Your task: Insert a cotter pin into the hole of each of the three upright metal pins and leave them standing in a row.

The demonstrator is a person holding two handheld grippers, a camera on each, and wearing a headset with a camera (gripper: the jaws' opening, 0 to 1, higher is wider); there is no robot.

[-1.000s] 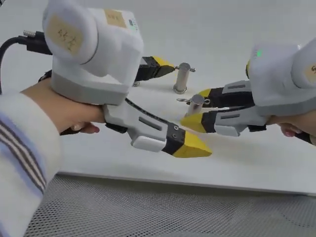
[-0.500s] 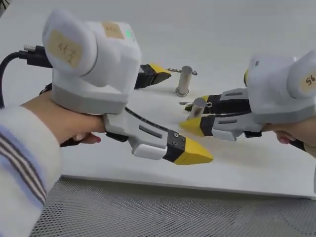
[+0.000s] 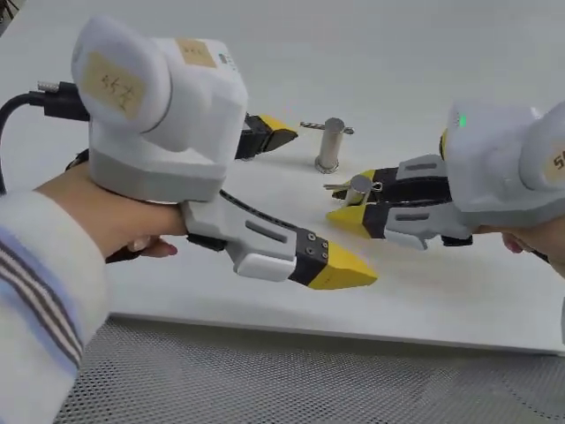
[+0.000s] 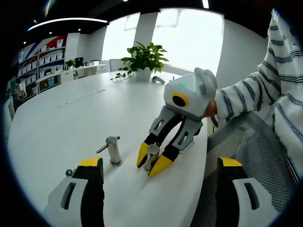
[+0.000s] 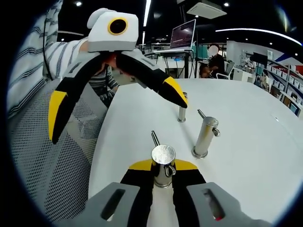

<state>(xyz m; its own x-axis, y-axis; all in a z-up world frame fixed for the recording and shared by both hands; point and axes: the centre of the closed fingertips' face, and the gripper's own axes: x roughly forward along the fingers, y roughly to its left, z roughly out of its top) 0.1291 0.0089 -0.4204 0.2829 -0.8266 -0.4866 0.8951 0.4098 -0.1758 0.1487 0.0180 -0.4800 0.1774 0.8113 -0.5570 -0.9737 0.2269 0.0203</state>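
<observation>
My right gripper (image 3: pixel 353 195) is shut on a short upright metal pin (image 3: pixel 358 185) standing on the white table (image 3: pixel 424 62). In the right gripper view a cotter pin (image 5: pixel 155 138) runs through that pin (image 5: pixel 163 163), its ring on the right side. Behind it stands a second metal pin (image 3: pixel 330 145) with a cotter pin (image 3: pixel 311 126) through its top. A third pin (image 5: pixel 182 113) stands farther back. My left gripper (image 3: pixel 323 203) hovers to the left with its jaws spread wide and nothing between them.
The table's front edge (image 3: pixel 309 327) runs just below the grippers, with grey mesh beneath it. A potted plant (image 4: pixel 142 59) stands at the table's far end. A person sits at a desk in the background (image 5: pixel 215 61).
The right gripper stays shut on the pin and has drifted slightly right. The left gripper remains wide open, its far jaw edging a little left.
</observation>
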